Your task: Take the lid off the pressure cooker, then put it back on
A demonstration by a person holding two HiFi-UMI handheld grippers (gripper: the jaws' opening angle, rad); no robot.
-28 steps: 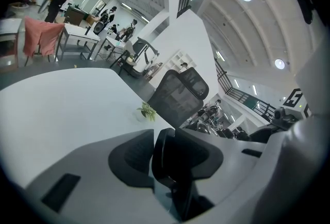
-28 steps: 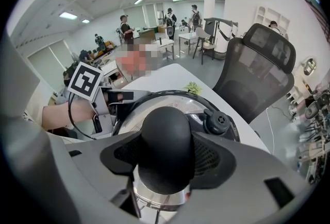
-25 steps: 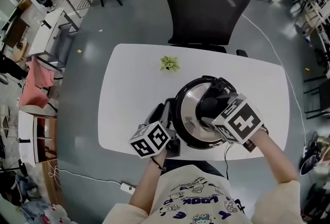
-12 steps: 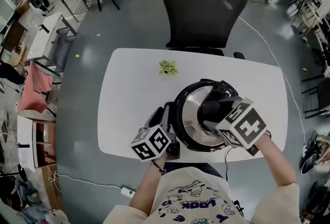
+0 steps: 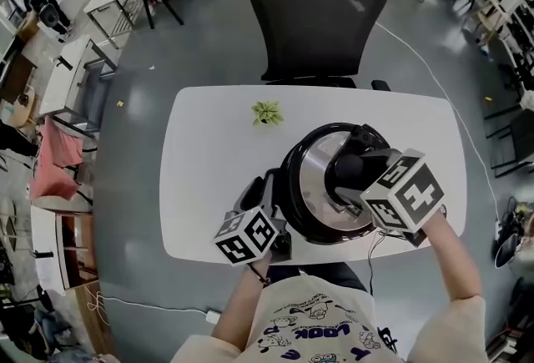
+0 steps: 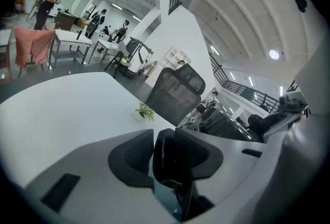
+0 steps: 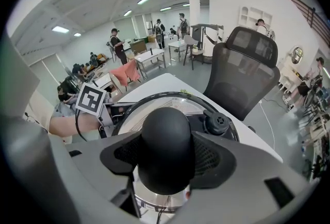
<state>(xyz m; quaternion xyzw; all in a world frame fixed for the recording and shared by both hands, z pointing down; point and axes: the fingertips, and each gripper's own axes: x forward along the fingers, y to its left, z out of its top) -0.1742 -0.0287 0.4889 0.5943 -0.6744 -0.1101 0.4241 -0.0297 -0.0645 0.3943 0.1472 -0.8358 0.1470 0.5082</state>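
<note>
now | head view: pressure cooker (image 5: 310, 215) near front edge of white table (image 5: 200, 144), lid (image 5: 315, 178) on | left gripper view: left gripper (image 6: 167, 153) jaws pinch black side handle (image 6: 162, 166) | right gripper view: right gripper (image 7: 166, 158) jaws clamp round knob (image 7: 165, 133) of lid | step: lid removal, both grips set, lid not lifted | next: probably twist to unlock, lift straight up, left side bracing pot

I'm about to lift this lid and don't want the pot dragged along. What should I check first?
1. Jaws of the right gripper clamped on the lid knob: ok.
2. Jaws of the left gripper clamped on the side handle, bracing the pressure cooker: ok.
3. The lid seated on the cooker: ok.
4. Lock released: cannot tell.
5. Bare table beside the cooker, plant standing apart: ok.
</note>
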